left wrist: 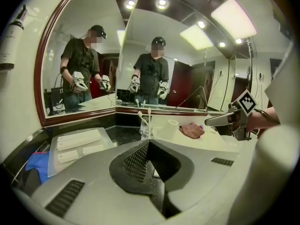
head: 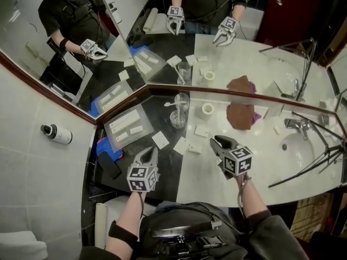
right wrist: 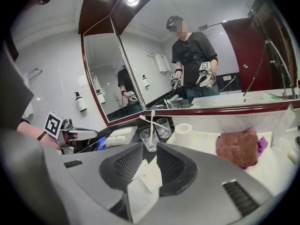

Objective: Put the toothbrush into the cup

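Since the toothbrush (head: 177, 107) stands upright in the cup (head: 178, 119), the task reads as done; only pulling back seems left. The cup sits on the tabletop (head: 255, 167), at 1 o'clock from the left tongs (head: 147, 157) and 11 o'clock from the right tongs (head: 218, 144), well apart from both.

Left tongs: together, empty. Right tongs: apart, empty, paper cards (right wrist: 146, 172) showing through the gap.

Hard to make out: the bristles, and what the second glass (right wrist: 162, 127) behind the cup holds.

A bathroom: angled mirrors (head: 162, 37) over a pale vanity counter (head: 260, 167); basin (head: 306, 151) and tap (head: 295, 124) at the right; bottle (head: 56, 134) on the left tiled wall; toiletry tray (head: 142, 134).
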